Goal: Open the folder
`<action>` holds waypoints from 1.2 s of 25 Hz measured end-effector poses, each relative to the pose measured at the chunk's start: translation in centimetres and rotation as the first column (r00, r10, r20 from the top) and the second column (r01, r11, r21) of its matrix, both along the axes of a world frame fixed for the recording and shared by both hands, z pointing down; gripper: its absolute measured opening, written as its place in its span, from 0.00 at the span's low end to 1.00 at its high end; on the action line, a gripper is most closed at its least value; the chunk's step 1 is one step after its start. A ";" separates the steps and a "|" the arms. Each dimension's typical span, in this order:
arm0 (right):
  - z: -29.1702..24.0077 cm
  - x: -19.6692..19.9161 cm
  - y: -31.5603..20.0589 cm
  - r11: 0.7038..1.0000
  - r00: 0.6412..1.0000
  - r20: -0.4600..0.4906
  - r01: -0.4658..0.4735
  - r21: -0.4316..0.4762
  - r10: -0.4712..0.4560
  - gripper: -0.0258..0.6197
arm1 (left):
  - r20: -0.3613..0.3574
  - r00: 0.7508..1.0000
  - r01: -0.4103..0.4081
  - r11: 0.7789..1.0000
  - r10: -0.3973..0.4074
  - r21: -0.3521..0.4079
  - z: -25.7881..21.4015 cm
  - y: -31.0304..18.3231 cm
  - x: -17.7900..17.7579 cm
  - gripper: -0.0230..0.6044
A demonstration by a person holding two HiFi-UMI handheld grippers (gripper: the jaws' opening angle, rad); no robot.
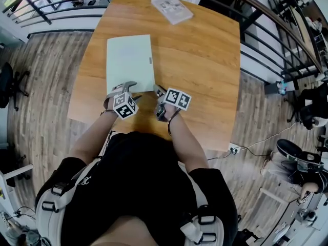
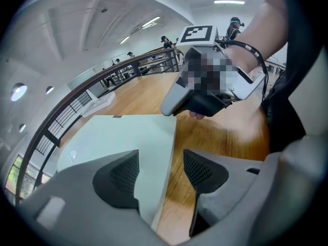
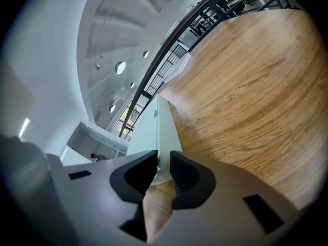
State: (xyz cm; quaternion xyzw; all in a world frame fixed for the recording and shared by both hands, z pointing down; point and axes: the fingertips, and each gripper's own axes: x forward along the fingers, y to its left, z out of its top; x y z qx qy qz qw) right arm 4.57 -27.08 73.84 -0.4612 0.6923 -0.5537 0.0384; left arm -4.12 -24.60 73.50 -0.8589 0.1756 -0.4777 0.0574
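Folder [image 1: 130,63] is being pinched at its corner by the right gripper [image 3: 163,169] on a wooden table [image 1: 205,60] beside a railing [image 2: 77,93]; the left gripper [image 2: 161,172] is being held open.

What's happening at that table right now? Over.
Left gripper open over near edge of folder. Right gripper shut on its near corner. Folder looks closed, flat on table. White packet far off.

My left gripper [image 2: 161,169] hangs open at bottom centre, the folder [image 2: 120,137] edge between its jaws, right gripper [image 2: 205,94] upper right.
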 end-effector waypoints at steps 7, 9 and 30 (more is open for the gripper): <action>0.2 -0.2 0.1 1.000 0.999 0.039 0.010 -0.002 -0.010 0.15 | -0.018 0.999 0.042 0.999 -0.043 -0.026 0.0 -0.7 -0.3 0.31; 0.3 -0.3 0.2 1.000 0.999 0.049 0.017 -0.005 -0.017 0.15 | -0.012 0.999 0.036 0.999 -0.037 -0.027 -0.1 -0.5 -0.3 0.30; 0.5 -0.4 0.4 0.997 0.997 -0.035 0.060 -0.054 -0.062 0.15 | -0.416 0.862 0.224 0.953 -0.291 -0.202 -4.7 -0.5 -1.4 0.09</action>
